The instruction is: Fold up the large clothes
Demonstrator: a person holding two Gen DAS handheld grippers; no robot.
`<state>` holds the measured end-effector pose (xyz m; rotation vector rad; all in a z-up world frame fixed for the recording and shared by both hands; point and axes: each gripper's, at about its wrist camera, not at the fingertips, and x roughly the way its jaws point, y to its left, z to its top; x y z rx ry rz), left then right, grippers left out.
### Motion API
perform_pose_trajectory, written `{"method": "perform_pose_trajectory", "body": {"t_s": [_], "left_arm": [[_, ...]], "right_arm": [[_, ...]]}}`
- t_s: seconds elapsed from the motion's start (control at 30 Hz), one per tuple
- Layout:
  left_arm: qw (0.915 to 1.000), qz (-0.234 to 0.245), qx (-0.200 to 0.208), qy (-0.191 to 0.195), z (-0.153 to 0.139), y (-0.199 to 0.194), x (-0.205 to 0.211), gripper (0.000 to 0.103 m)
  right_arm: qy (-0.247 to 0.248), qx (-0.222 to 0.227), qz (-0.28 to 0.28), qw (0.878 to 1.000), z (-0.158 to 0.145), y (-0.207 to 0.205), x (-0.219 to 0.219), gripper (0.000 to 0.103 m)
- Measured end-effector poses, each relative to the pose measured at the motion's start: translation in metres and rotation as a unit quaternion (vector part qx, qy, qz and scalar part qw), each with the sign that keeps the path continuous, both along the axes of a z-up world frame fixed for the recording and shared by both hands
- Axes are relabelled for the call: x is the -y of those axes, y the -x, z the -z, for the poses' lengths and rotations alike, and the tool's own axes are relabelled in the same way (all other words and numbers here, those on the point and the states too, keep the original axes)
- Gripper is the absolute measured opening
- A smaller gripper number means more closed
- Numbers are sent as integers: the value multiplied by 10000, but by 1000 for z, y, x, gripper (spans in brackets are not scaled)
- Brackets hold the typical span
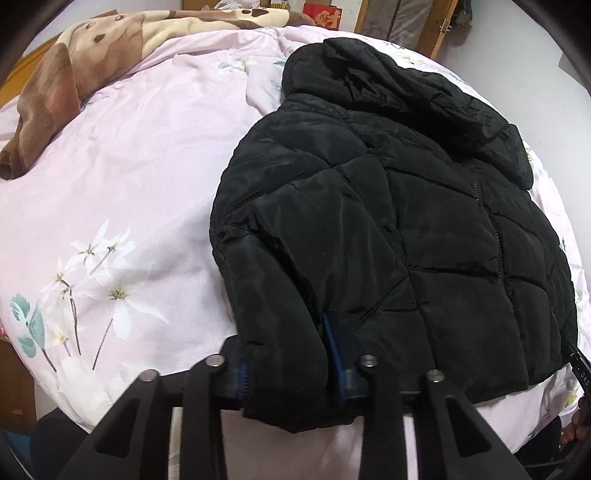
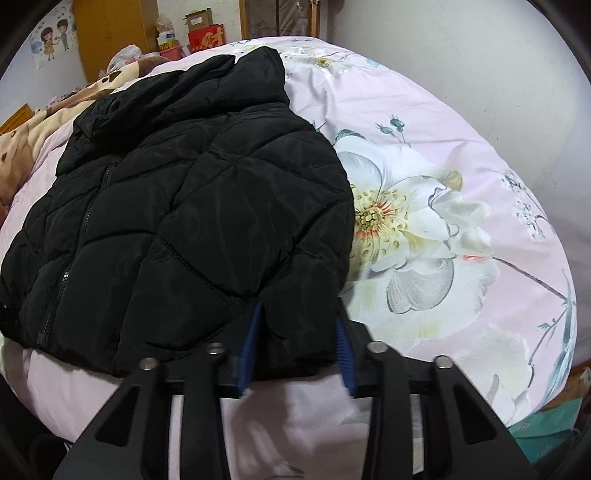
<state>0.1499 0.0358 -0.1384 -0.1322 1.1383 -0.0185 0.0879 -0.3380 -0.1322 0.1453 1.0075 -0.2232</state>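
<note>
A pink floral quilt [image 1: 122, 192] is covering the bed, with a brown patterned blanket [image 1: 55, 81] bunched at its far end. A black puffer jacket [image 1: 388, 221] is lying flat on it, hood farthest away. Its near cuffs are being pinched by the left gripper [image 1: 291, 354] and right gripper [image 2: 295, 339], apparently firmly. Boxes [image 2: 201, 35] are stacked beyond, contents unclear.

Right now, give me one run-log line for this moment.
stage: grasp | left gripper: shut on left cuff | right gripper: shut on right cuff | black puffer jacket: flat, zipped, on bed
</note>
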Motion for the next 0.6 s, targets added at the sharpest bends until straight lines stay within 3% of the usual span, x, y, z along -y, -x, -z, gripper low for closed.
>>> {"method": "perform_pose_trajectory", "body": {"t_s": [0.2, 0.6], "left_arm": [[9996, 18, 259, 119, -22, 11, -2, 21], [9969, 253, 668, 344, -65, 44, -14, 21]], "right_arm": [[1, 191, -17, 9998, -14, 5, -5, 17], [-73, 763, 2, 9971, -73, 47, -16, 15]]}}
